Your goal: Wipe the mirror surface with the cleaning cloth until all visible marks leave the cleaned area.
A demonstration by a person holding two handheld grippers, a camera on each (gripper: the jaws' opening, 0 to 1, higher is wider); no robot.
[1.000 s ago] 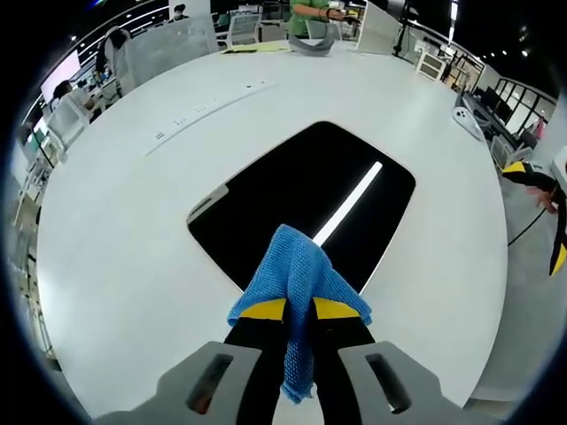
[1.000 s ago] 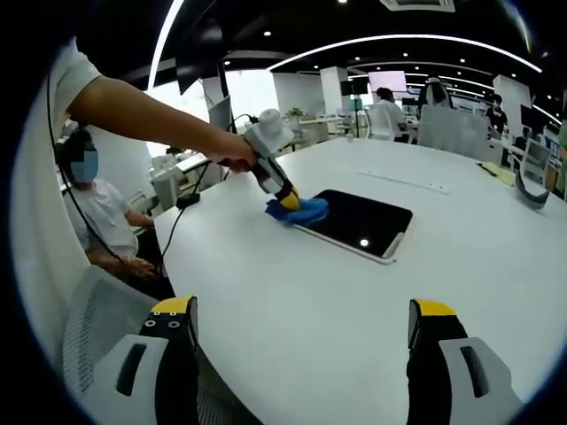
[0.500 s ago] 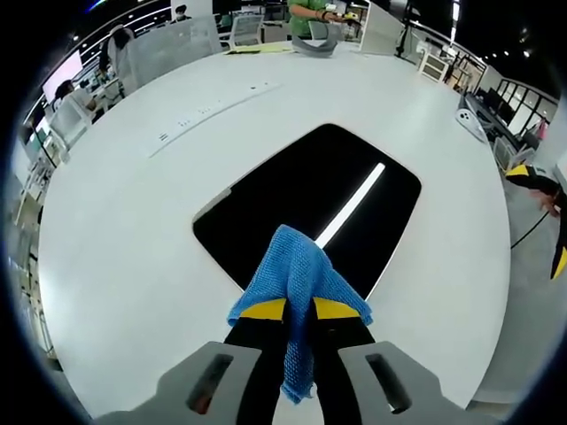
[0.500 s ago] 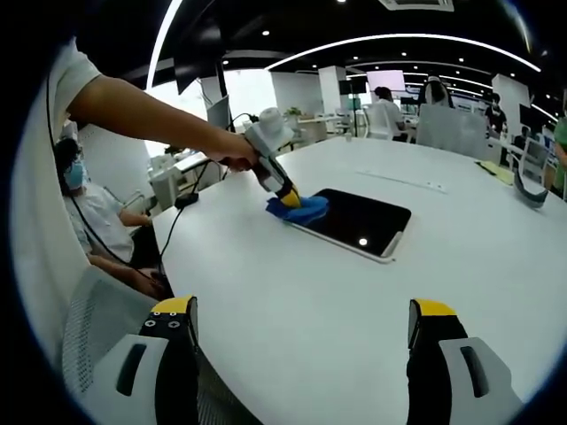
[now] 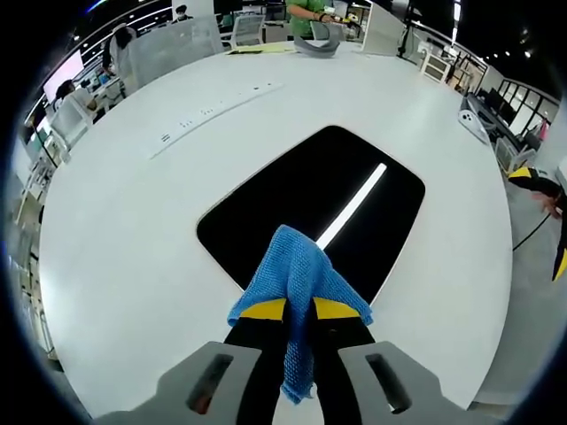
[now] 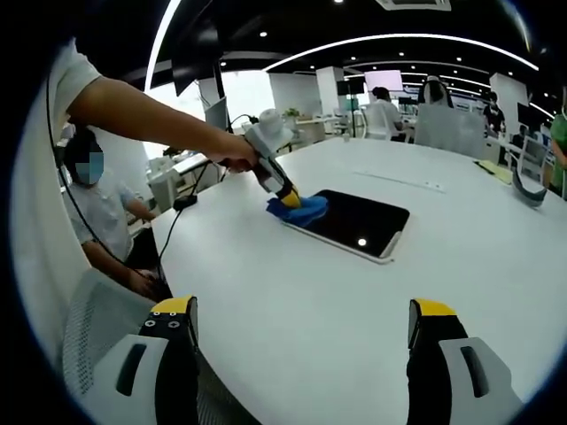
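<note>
- Your left gripper [image 5: 299,309] pinches the cloth [image 5: 299,282] at the mirror's [image 5: 301,199] near edge, seemingly touching it.
- Your right gripper [image 6: 301,332] hangs spread over bare table [image 6: 301,292].
- A seated person [image 6: 102,221] is left of the table.

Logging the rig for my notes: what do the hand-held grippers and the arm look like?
Left hand-held gripper: black jaws, yellow tips, grey housings with dark slots; its body is white in the right gripper view, with a cable trailing behind it. Right hand-held gripper: the same colours. White short sleeve.
</note>
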